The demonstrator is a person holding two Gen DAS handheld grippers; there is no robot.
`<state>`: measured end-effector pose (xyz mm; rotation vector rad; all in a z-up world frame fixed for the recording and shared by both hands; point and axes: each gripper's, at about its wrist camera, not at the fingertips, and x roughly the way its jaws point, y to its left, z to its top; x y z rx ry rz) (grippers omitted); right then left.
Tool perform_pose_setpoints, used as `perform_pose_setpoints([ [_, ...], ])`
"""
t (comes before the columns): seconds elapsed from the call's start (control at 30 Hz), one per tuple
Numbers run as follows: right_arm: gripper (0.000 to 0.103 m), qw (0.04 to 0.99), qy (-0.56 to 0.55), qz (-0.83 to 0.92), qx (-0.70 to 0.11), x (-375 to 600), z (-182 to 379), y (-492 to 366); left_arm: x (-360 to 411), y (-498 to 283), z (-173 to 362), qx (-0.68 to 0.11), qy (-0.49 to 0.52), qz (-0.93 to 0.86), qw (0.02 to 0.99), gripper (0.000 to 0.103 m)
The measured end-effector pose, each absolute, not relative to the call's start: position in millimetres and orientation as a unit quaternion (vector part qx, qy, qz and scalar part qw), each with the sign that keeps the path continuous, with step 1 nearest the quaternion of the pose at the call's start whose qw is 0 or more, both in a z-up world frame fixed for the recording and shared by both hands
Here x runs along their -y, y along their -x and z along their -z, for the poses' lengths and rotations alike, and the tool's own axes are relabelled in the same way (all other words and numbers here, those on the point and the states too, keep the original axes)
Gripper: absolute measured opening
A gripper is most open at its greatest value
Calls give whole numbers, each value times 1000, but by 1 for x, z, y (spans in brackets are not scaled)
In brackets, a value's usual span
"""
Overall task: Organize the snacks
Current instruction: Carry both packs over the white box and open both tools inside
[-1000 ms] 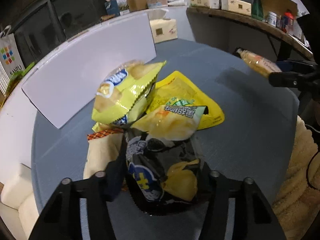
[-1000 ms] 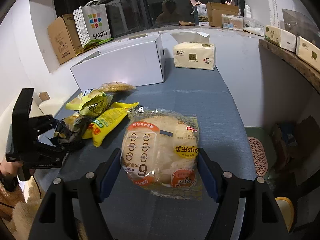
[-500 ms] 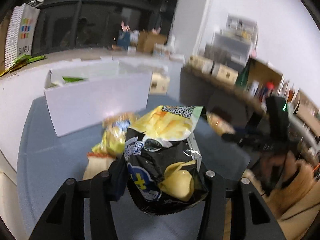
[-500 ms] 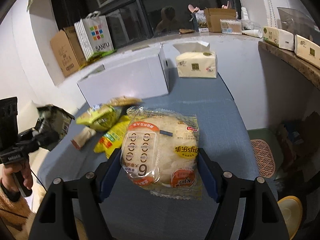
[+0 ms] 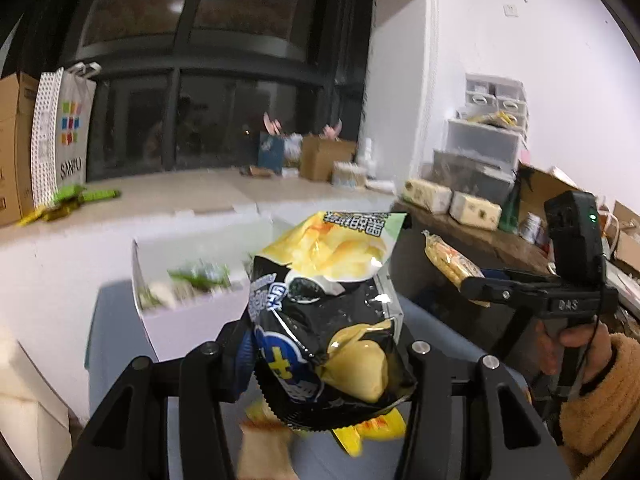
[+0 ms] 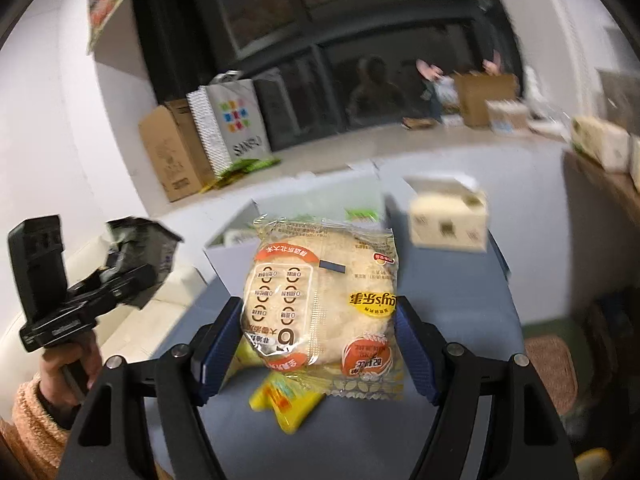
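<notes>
1. Here, a black and yellow chip bag [image 5: 332, 344] is gripped by the left tongs [image 5: 320, 356], clamped between the two fingers [image 5: 236, 356] and held raised off the grey surface [image 5: 120, 320].
2. The bag is seen standing upright in the left tongs, its yellow top end pointing away from them.
3. Ahead of the left tongs and slightly to their left, an open white box [image 5: 180, 312] is seen on the surface, with blurred green and pale packets [image 5: 192, 280] inside it.
4. Below the left tongs, a yellow snack packet [image 5: 372, 428] and a pale packet [image 5: 264, 452] are seen lying on the surface.
5. A clear bag of rice crackers [image 6: 324, 304] is gripped by the right tongs [image 6: 320, 340], pinched between the blue-padded fingers [image 6: 218, 344] and held in the air.
6. Beneath the right tongs, a yellow packet [image 6: 286, 400] is visible on the surface [image 6: 460, 320].
7. The white box [image 6: 240, 248] is seen ahead of the right tongs, behind the cracker bag, and a tissue box [image 6: 448, 220] is seen ahead and to their right; whether the tissue box rests on the surface cannot be told through the blur.
8. The right tongs [image 5: 472, 284] are seen to the right of the left tongs, and the left tongs [image 6: 132, 276] to the left of the right ones.
</notes>
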<state>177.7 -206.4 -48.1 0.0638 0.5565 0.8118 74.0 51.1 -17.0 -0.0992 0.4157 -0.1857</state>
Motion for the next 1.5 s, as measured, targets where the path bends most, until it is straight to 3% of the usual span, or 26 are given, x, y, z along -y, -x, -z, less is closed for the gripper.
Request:
perform_pose_setpoints([
  [0.27, 78, 883, -8, -398, -248, 147, 11, -246, -101, -164, -2, -207, 83, 49, 974, 54],
  [0.53, 78, 876, 25, -372, -305, 83, 25, -330, -125, -251, 13, -264, 99, 26, 959, 55],
  [0.6, 78, 874, 31, -366, -319, 71, 31, -342, -125, -268, 18, -287, 77, 7, 955, 59],
  [0.67, 82, 871, 41, -358, -334, 59, 38, -355, -129, -283, 25, -316, 71, -18, 946, 103],
  [0.73, 99, 874, 53, -329, -355, 53, 44, -367, -132, -280, 26, -309, 74, -40, 947, 103],
  [0.8, 103, 872, 41, -329, -359, 56, 46, -371, -139, -277, 29, -312, 92, -36, 945, 103],
  [1.17, 103, 877, 21, -329, -350, 88, 38, -346, -145, -240, 28, -307, 85, -33, 947, 103],
  [1.5, 103, 882, 35, -373, -284, 135, 21, -238, -104, -144, 18, -261, 48, -15, 964, 103],
])
